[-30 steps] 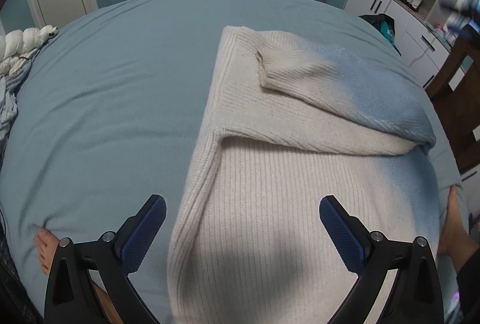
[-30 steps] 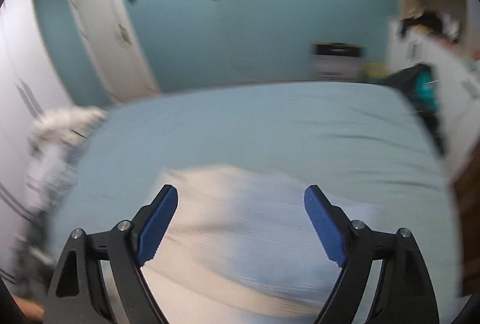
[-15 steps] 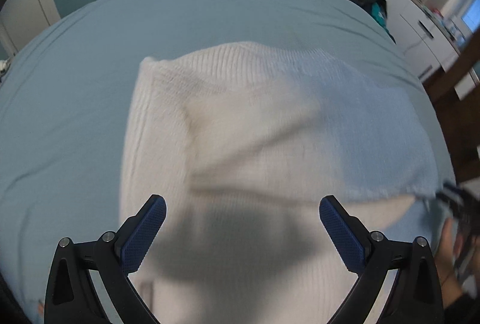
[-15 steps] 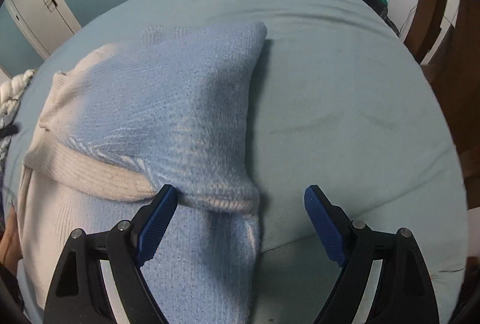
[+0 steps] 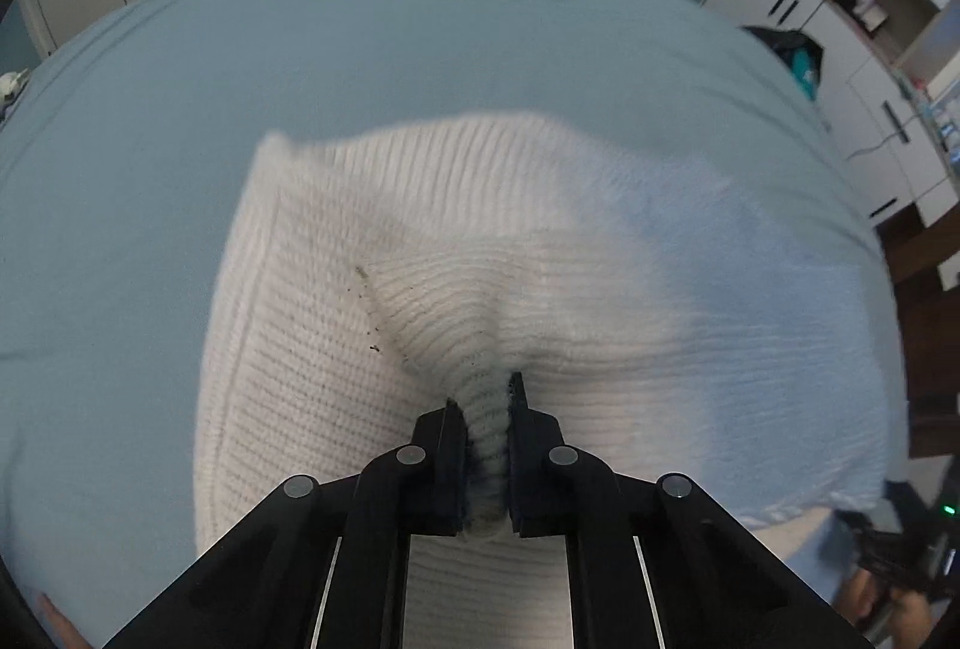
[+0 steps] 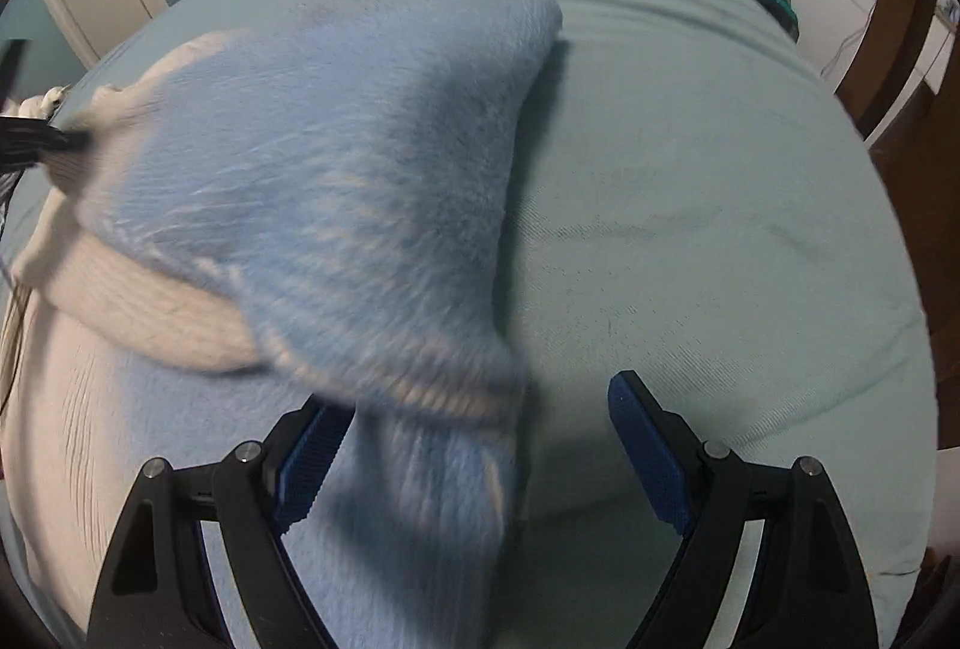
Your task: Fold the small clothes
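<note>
bed [image 6: 690, 205]: we see the sweater [image 5: 336, 349] lying on it, part folded.
sweater: our pinched ridge could slip or bunch the fold.
left gripper [image 5: 486, 445]: fingers clenched on that ridge.
right gripper [image 6: 474, 445]: fingers spread, sweater's edge between them, ungripped.

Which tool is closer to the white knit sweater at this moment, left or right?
Left. The left tool is shut on a pinched fold of the sweater. The right tool stands open over the sweater's other edge, fabric between its pads but not pressed.
</note>
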Motion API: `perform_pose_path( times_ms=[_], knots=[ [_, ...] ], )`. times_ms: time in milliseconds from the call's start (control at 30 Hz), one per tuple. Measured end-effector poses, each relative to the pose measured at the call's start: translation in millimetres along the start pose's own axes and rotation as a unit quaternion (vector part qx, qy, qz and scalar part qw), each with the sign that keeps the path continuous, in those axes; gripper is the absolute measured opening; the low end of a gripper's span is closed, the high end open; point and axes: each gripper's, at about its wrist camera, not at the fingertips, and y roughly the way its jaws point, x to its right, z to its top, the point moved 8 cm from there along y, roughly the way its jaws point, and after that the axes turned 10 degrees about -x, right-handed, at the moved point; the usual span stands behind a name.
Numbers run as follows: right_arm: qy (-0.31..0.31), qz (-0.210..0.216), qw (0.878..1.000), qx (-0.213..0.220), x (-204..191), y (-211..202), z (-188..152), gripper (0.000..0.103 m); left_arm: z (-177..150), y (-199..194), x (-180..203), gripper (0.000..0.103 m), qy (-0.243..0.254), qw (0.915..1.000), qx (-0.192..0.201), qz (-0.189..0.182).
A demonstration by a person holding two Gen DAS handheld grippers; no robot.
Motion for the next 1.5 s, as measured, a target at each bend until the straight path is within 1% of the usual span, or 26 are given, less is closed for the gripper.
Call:
perform_pose_path(
  times_ms=[33,133,200,300,367,400,433,500,533,600,633,667,733,767,867,900,933,967,1000,1033,1067,1100,1233,1367,1433,1500],
  knots=[
    [0.007,0.019,1.0,-0.005,-5.2,-0.5,4.9,0.084,2.1,-15.3,5.6,0.008,0.004,1.0,0.005,-0.007],
    [0.014,0.106,0.994,-0.035,-26.4,-4.2,14.3,0.084,14.3,-77.3,22.8,0.008,0.004,0.9991,0.034,-0.026],
    [0.009,0.139,0.989,-0.053,-39.6,-6.1,15.6,0.084,24.2,-111.6,25.4,0.008,-0.001,0.9984,0.049,-0.029],
    [-0.013,0.138,0.989,-0.049,-62.7,-16.4,17.4,0.084,30.4,-155.1,25.0,0.008,-0.01,0.9979,0.055,-0.031],
    [-0.011,0.13,0.991,-0.041,-74.2,-21.7,22.1,0.084,28.8,-173.8,24.5,0.008,-0.008,0.9986,0.048,-0.019],
    [-0.003,0.132,0.991,-0.036,-82.3,-24.7,26.1,0.078,31.0,-177.7,25.7,0.008,-0.007,0.9988,0.046,-0.015],
    [0.0,0.128,0.991,-0.033,-91.8,-27.2,30.5,0.053,31.0,-182.3,26.9,0.008,-0.004,0.999,0.044,-0.01],
    [-0.019,0.102,0.994,-0.043,-107.6,-28.4,36.8,0.018,27.6,-186.9,31.6,0.008,0.0,0.9992,0.038,-0.01],
    [-0.028,0.084,0.995,-0.041,-118.8,-32.7,37.2,0.017,26.8,-189.1,34.2,0.008,0.001,0.9992,0.04,-0.005],
    [-0.039,0.039,0.998,-0.002,-143.3,-53.6,41.4,0.016,27.9,-191.8,34.7,0.008,0.004,0.9991,0.043,0.004],
    [-0.037,0.031,0.999,0.008,-148.0,-59.6,44.1,0.015,24.7,-189.7,31.7,0.008,0.003,0.9991,0.041,0.007],
    [-0.03,0.02,0.999,0.017,-158.6,-67.2,43.9,0.015,21.7,-183.2,26.0,0.008,-0.001,0.9993,0.036,0.011],
    [-0.021,-0.011,1.0,0.008,-169.6,-66.9,40.2,0.015,15.1,-157.0,10.8,0.008,-0.014,0.9997,0.016,0.014],
    [-0.026,-0.02,0.999,0.0,-181.4,-65.3,39.8,0.015,8.8,-141.0,-3.4,0.008,-0.023,0.9996,0.006,0.013],
    [-0.045,-0.039,0.998,0.007,-199.6,-69.6,54.4,0.018,-9.9,-82.1,-53.2,0.008,-0.053,0.9981,-0.027,0.014],
    [-0.047,-0.042,0.998,0.002,-206.4,-71.9,53.0,0.028,-15.9,-57.6,-70.3,0.008,-0.055,0.9979,-0.031,0.011],
    [-0.049,-0.047,0.998,-0.012,-218.7,-74.6,53.9,0.043,-23.5,-36.3,-81.3,0.009,-0.048,0.998,-0.041,0.005],
    [-0.05,-0.044,0.997,-0.029,-229.0,-77.9,52.5,0.052,-29.9,-21.9,-88.3,0.013,-0.046,0.9977,-0.05,0.001],
    [-0.051,-0.034,0.997,-0.039,-236.4,-80.9,51.6,0.066,-40.6,-5.9,-99.9,0.023,-0.051,0.9962,-0.07,-0.001],
    [-0.055,0.002,0.997,-0.048,-251.0,-90.0,50.9,0.069,-51.8,7.9,-110.3,0.033,-0.06,0.9932,-0.099,0.003],
    [-0.057,0.035,0.997,-0.048,-263.0,-100.7,50.8,0.069,-61.9,15.8,-119.9,0.064,-0.071,0.9899,-0.122,-0.005],
    [-0.058,0.053,0.996,-0.047,-263.0,-109.4,49.5,0.069,-67.5,15.3,-126.3,0.087,-0.08,0.9885,-0.127,-0.016],
    [-0.044,0.103,0.993,-0.022,-287.1,-151.5,80.0,0.069,-60.9,-17.4,-142.4,0.089,-0.1,0.9897,-0.089,-0.05],
    [0.036,0.118,0.992,0.029,-306.4,-181.0,140.9,0.07,-36.4,-41.6,-149.8,0.097,-0.126,0.9913,-0.031,-0.022],
    [0.081,0.128,0.987,0.045,-317.5,-182.3,178.1,0.07,-24.4,-41.1,-142.8,0.097,-0.113,0.9932,-0.021,-0.014],
    [0.115,0.123,0.984,0.055,-338.1,-175.0,214.6,0.07,-19.0,-28.6,-129.6,0.097,-0.087,0.9959,-0.026,0.004]
  ],
)
